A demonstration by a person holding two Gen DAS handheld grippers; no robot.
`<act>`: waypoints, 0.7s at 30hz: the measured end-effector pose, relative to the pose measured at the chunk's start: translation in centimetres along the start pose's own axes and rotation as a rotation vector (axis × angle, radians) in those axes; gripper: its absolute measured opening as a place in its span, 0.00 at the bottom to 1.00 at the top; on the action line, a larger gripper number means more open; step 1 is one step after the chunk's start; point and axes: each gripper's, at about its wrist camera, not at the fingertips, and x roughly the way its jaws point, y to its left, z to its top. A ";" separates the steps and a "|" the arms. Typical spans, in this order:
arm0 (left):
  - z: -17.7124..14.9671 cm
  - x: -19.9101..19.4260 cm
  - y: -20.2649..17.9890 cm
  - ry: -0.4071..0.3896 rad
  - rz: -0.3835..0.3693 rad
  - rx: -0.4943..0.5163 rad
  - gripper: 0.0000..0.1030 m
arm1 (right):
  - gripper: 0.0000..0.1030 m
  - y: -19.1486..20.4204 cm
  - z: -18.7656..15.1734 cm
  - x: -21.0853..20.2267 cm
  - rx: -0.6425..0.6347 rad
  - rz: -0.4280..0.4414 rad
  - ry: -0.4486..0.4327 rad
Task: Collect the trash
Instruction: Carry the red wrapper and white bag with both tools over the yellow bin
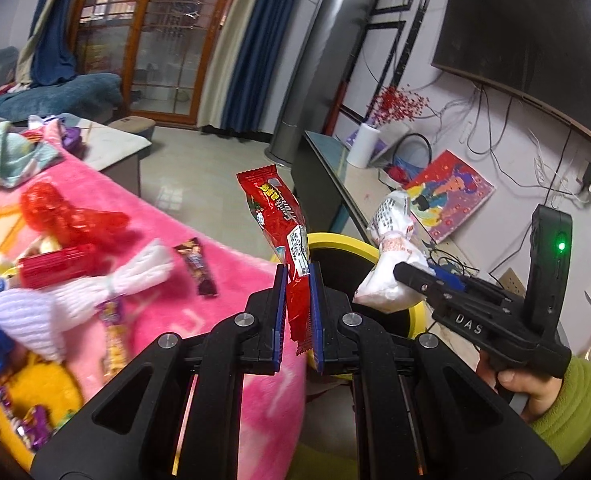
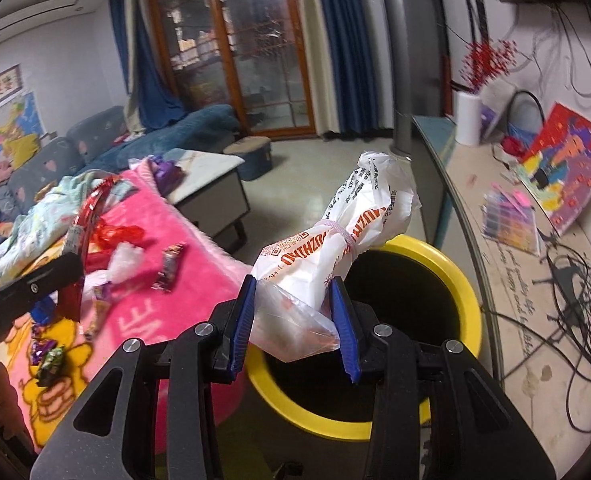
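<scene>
My left gripper [image 1: 297, 270] is shut on a red snack wrapper [image 1: 279, 216] that stands upright between its blue pads, at the near rim of the yellow trash bin [image 1: 347, 242]. My right gripper [image 2: 293, 286] is shut on a tied white plastic bag [image 2: 335, 240] with orange print, held over the bin's black opening [image 2: 407, 296]. The bag [image 1: 387, 264] and the right gripper [image 1: 415, 276] also show in the left wrist view. The left gripper with the red wrapper [image 2: 83, 220] shows at the left of the right wrist view.
A pink blanket [image 1: 223, 264] left of the bin holds a dark candy wrapper [image 1: 199, 266], red cellophane [image 1: 63, 216], a white knitted piece [image 1: 107, 284] and small wrappers [image 2: 49, 356]. A long cabinet [image 2: 507, 264] with cables and a picture stands right of the bin.
</scene>
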 end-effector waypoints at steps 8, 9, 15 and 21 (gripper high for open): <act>1.0 4.2 -2.0 0.056 -0.043 0.029 0.06 | 0.35 -3.2 -1.5 1.6 0.062 -0.035 0.075; 1.0 4.6 -2.2 0.062 -0.047 0.032 0.06 | 0.35 -3.4 -1.7 1.9 0.070 -0.037 0.087; 1.5 8.0 -3.5 0.116 -0.074 0.040 0.07 | 0.35 -4.4 -2.4 3.0 0.110 -0.040 0.135; 1.7 10.7 -4.0 0.161 -0.090 0.033 0.07 | 0.35 -4.6 -2.8 3.8 0.124 -0.045 0.164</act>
